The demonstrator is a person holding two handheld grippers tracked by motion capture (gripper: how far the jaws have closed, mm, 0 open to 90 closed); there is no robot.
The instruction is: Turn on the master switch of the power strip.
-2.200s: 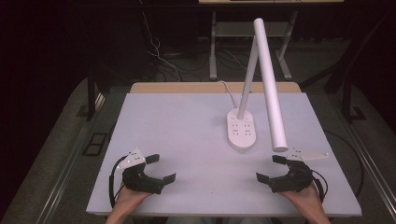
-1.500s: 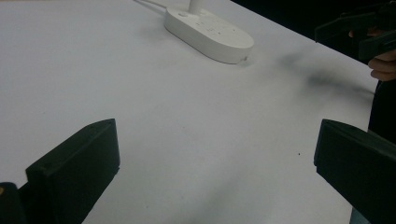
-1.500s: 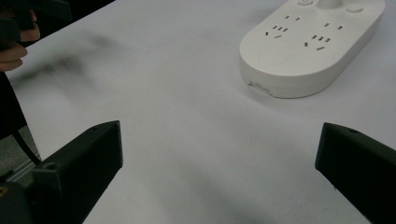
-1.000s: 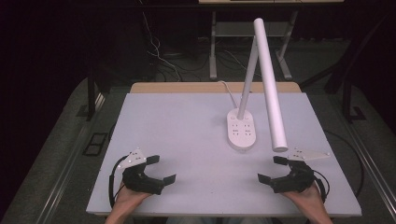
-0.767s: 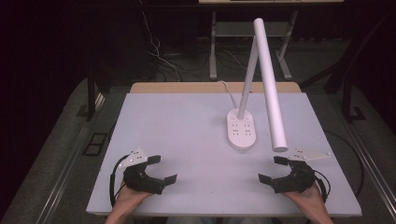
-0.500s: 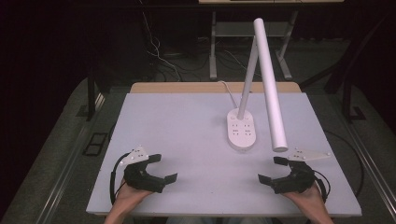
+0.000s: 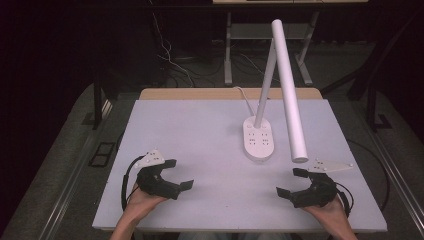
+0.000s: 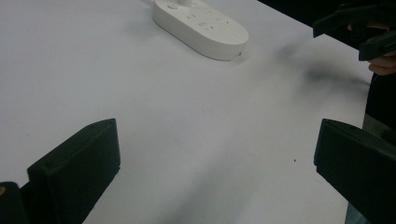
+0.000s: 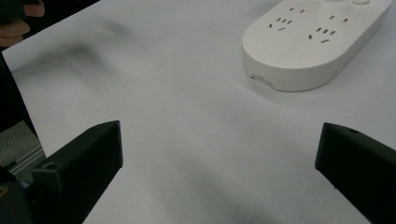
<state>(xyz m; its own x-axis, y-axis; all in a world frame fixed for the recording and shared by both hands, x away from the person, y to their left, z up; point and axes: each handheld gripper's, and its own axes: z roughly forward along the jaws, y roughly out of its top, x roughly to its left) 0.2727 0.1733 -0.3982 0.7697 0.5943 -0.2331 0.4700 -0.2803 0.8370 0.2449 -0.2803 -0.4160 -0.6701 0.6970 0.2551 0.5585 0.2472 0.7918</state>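
A white desk lamp stands right of centre on the white table (image 7: 200,130). Its oval base (image 7: 259,139) carries sockets, and a long tube head (image 7: 289,95) slants down over the table. The base also shows in the left gripper view (image 8: 201,25) and the right gripper view (image 9: 313,42). My left gripper (image 7: 181,175) rests near the front left edge, open, jaws wide with nothing between them. My right gripper (image 7: 292,182) rests near the front right, also open and empty. Both lie well short of the lamp base.
A white cable (image 7: 242,93) runs from the lamp base over the table's back edge. Behind the table stand metal desk legs (image 7: 228,45) and loose cables on the floor. Rails (image 7: 75,165) run along the table's left and right sides.
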